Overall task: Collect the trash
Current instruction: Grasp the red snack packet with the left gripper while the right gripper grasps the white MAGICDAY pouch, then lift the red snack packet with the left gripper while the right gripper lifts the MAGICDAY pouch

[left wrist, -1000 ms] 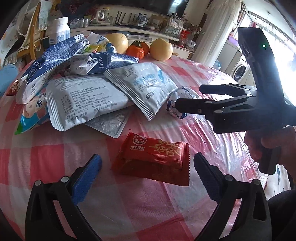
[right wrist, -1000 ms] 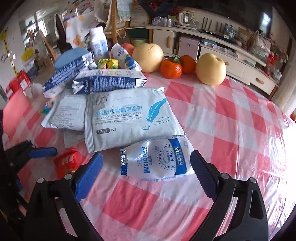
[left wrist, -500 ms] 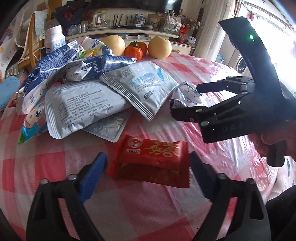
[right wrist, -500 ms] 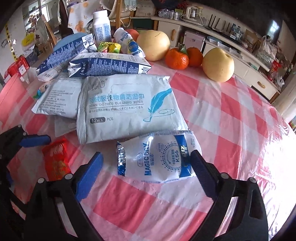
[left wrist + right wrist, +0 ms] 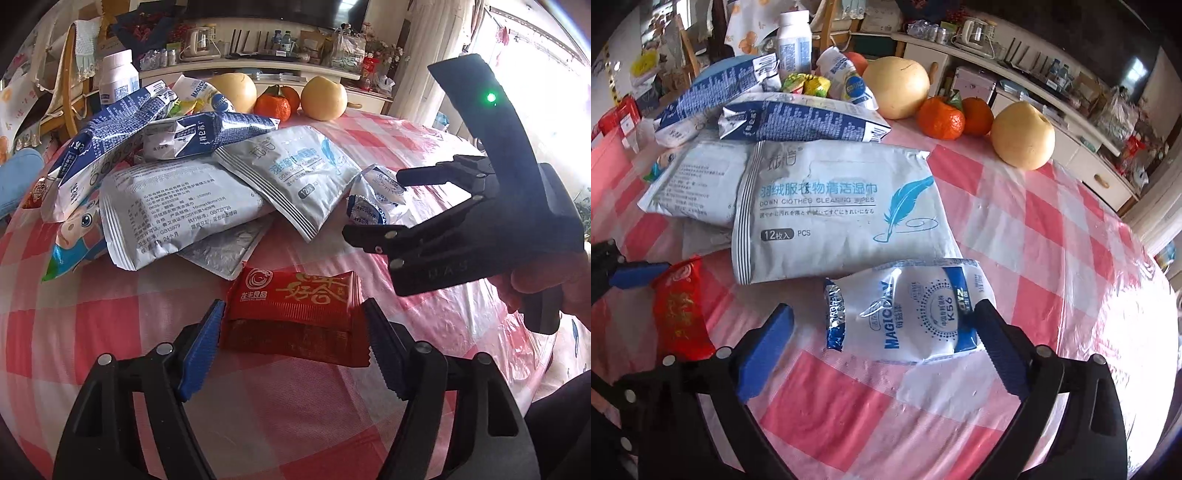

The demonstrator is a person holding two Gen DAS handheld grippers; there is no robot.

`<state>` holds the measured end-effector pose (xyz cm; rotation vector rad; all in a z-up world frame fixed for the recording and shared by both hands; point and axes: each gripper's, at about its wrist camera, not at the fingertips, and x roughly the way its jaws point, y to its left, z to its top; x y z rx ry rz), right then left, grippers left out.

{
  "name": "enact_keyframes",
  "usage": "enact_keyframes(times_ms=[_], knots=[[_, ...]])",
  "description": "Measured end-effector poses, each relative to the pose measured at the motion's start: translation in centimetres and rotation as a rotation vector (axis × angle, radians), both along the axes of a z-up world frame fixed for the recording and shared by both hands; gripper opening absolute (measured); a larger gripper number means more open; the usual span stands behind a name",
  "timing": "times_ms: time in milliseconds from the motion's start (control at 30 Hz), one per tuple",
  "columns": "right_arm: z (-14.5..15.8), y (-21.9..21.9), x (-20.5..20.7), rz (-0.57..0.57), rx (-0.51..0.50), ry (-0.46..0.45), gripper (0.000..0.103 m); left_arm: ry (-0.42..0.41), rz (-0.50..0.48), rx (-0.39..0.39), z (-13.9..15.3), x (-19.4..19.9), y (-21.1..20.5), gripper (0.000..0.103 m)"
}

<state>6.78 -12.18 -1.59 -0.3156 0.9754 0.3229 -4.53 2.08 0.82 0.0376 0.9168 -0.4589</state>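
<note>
The left gripper [image 5: 293, 343] has just been closing on the red snack wrapper [image 5: 295, 314], which lies flat on the checked tablecloth [image 5: 110, 332] between its blue pads [image 5: 201, 354]; whether they press it yet I cannot tell. The right gripper [image 5: 882, 343] has just been opening and stands wide around the white-and-blue Magicday pouch [image 5: 908, 314], one pad at its right edge. Behind both lies the pile of empty packets [image 5: 834, 218], and beyond it the fruit [image 5: 1023, 134]

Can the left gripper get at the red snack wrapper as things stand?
Probably yes: the left gripper, jaws just closing, already straddles the red snack wrapper, nothing lying on it.
</note>
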Motion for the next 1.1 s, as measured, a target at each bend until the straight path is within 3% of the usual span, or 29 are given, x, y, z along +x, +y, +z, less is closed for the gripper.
enact_keyframes(times_ms=[100,267,400,500,600,967,1000,1100], knots=[[0.2,-0.3,0.1,-0.006,0.003,-0.002,0.099,0.003,0.004,-0.004,0.0,0.1,0.1,0.073],[1.6,-3.0,0.7,-0.093,0.097,-0.034,0.099,0.021,0.034,-0.038,0.1,0.1,1.1,0.072],[0.8,-3.7,1.1,-0.087,0.149,0.027,0.099,0.024,0.040,-0.042,0.2,0.1,1.3,0.072],[-0.3,-2.5,0.9,-0.031,0.112,0.074,0.099,0.025,0.039,-0.045,0.3,0.0,1.2,0.072],[-0.5,-1.5,0.5,0.003,0.062,0.047,0.099,0.026,0.043,-0.053,0.4,0.1,1.3,0.072],[0.9,-2.8,0.8,-0.054,0.119,0.049,0.091,0.011,0.053,-0.076,1.2,0.0,1.9,0.072],[1.2,-2.8,0.7,-0.052,0.118,0.037,0.075,0.008,0.055,-0.080,1.3,-0.1,2.1,0.072],[2.2,-3.0,0.2,-0.066,0.137,0.014,0.060,-0.003,0.060,-0.094,1.9,-0.2,2.7,0.072]])
